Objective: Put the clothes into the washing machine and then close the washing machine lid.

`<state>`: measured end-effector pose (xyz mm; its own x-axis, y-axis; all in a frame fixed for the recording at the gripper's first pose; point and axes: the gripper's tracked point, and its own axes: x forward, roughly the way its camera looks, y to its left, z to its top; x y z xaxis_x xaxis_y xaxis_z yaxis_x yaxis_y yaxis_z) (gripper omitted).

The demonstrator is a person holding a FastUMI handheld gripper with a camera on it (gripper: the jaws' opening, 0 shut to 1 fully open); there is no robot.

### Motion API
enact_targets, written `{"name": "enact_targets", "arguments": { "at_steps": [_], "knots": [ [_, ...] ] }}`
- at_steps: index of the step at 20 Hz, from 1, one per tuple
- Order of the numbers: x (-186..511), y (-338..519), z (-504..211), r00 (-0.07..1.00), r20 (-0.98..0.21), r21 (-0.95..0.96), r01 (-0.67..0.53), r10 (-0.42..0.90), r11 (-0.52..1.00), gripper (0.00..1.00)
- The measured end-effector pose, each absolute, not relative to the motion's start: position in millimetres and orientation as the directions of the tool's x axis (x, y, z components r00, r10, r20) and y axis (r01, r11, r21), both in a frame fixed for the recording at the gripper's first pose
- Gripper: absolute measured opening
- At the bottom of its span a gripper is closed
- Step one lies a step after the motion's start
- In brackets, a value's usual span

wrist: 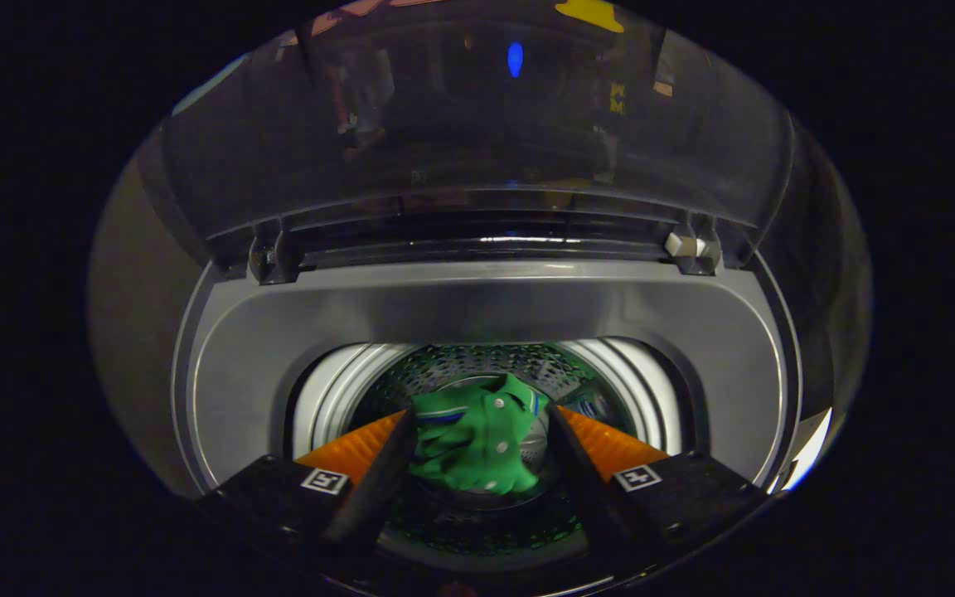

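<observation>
The gripper (477, 423) looked straight down into the washer (477, 307). Its two fingers (378, 477) were spread apart, with a wide gap between them. They pointed into the round hole at the top of the washer.

A green shirt (477, 444) sat in the gap between the fingers. It had small white buttons and a thin blue and white stripe near its collar. The shirt was bunched up and crumpled. Its left side looked close to the left finger, and its right side had some space before the right finger. I could not tell if a finger was touching the shirt, or if the shirt was already lying down in the drum.

The drum (477, 369) was below and beyond the fingers. Its wall was shiny metal with lots of little holes, and it glowed a bit green from the shirt. A white ring went around the top of the drum on both sides of the fingers.

The grey top of the washer curved around the hole. Far beyond the fingers, the lid (477, 124) stood up and open. It was dark and see-through, and it was held on by two hinges (274, 259) at the back.
</observation>
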<state>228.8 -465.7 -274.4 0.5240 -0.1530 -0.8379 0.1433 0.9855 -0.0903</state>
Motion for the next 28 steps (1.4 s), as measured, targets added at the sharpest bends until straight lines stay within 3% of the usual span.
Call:
{"name": "enact_targets", "arguments": {
  "at_steps": [1,6,20,28],
  "knots": [
    [228.0,-470.6,-271.4,0.529,-0.833,-0.105,0.141,-0.164,0.985,0.99],
    [224.3,-465.2,-248.2,0.563,-0.811,-0.094,0.144,-0.160,0.985,0.98],
    [265.5,-450.8,-99.2,0.748,-0.647,-0.059,0.140,-0.145,0.988,0.98],
    [306.9,-447.2,0.8,0.856,-0.496,-0.047,0.140,-0.144,0.989,0.98]
  ]
}}
